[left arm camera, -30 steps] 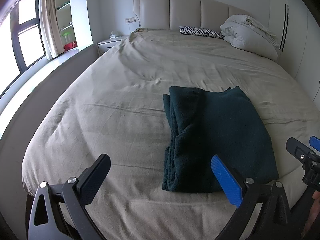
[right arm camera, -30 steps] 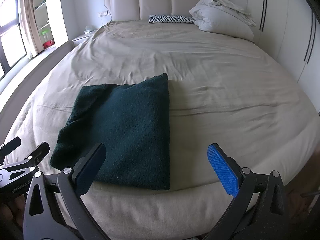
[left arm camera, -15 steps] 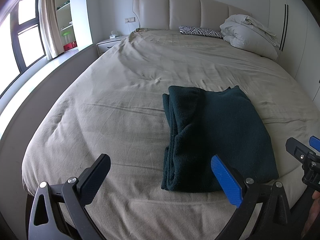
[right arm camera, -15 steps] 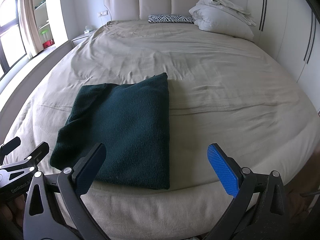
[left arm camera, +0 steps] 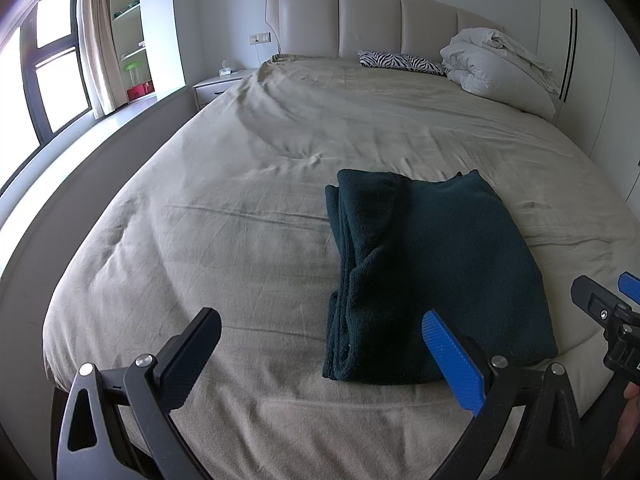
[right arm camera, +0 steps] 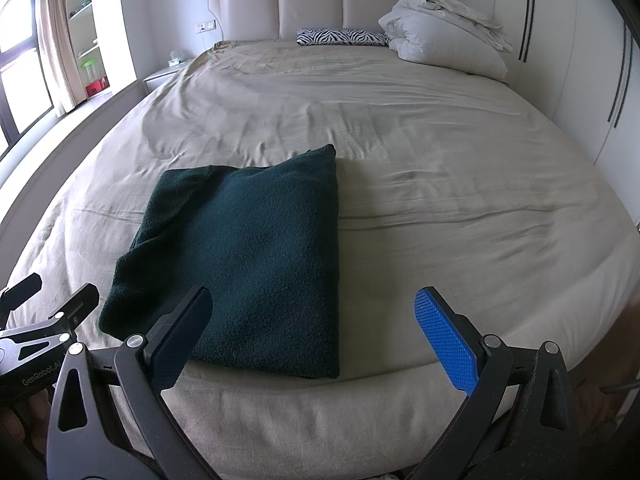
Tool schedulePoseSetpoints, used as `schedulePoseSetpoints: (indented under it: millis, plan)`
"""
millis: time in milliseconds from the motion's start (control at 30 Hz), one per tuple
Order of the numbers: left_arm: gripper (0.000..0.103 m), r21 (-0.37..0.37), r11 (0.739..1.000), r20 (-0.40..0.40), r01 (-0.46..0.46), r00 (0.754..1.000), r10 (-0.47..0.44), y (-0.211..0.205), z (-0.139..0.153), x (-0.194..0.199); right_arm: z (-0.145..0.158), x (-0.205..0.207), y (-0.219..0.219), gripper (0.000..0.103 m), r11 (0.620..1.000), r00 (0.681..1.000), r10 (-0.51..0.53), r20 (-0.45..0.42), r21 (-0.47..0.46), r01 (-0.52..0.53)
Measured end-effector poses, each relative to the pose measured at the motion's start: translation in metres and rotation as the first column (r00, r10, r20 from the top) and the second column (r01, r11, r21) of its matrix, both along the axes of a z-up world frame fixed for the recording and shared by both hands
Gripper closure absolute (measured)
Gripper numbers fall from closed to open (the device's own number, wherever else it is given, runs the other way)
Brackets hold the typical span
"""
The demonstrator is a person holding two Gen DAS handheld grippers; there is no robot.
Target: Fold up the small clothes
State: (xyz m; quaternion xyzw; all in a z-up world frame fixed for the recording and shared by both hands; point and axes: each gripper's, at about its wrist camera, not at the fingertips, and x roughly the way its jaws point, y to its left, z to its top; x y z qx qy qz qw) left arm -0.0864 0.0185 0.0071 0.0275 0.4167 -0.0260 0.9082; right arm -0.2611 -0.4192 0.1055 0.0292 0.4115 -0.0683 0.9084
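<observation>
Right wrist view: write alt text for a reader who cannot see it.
A dark green fleece garment, folded into a flat rectangle, lies near the foot of a wide bed with a beige cover. The right gripper hangs over the bed's edge, jaws wide open and empty; the left gripper shows at lower left.

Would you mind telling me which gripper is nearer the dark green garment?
Left, narrowly. The left gripper hangs open off the garment's left corner; the right gripper hangs open off its right corner.

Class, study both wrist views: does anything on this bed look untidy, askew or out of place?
Little stands out. The dark green folded garment lies flat near the bed's foot, though its left edge shows uneven, bunched layers. A white duvet sits crumpled by the headboard.
</observation>
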Motion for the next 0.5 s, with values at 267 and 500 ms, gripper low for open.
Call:
schedulePoseSetpoints:
  millis: [267, 500]
  plan:
    - [0.0, -0.002, 1.0, -0.005, 0.002, 1.0, -0.002, 0.0013, -0.0033, 0.0006, 0.0001, -0.0007, 0.0006, 0.0, 1.0, 1.0, -0.001, 0.0, 0.0, 0.001]
    - [0.0, -0.004, 1.0, -0.009, -0.001, 1.0, 0.001, 0.0017, -0.0058, -0.0002, -0.0037, -0.0041, -0.0017, 0.0, 1.0, 1.0, 0.002, -0.005, -0.001, -0.002]
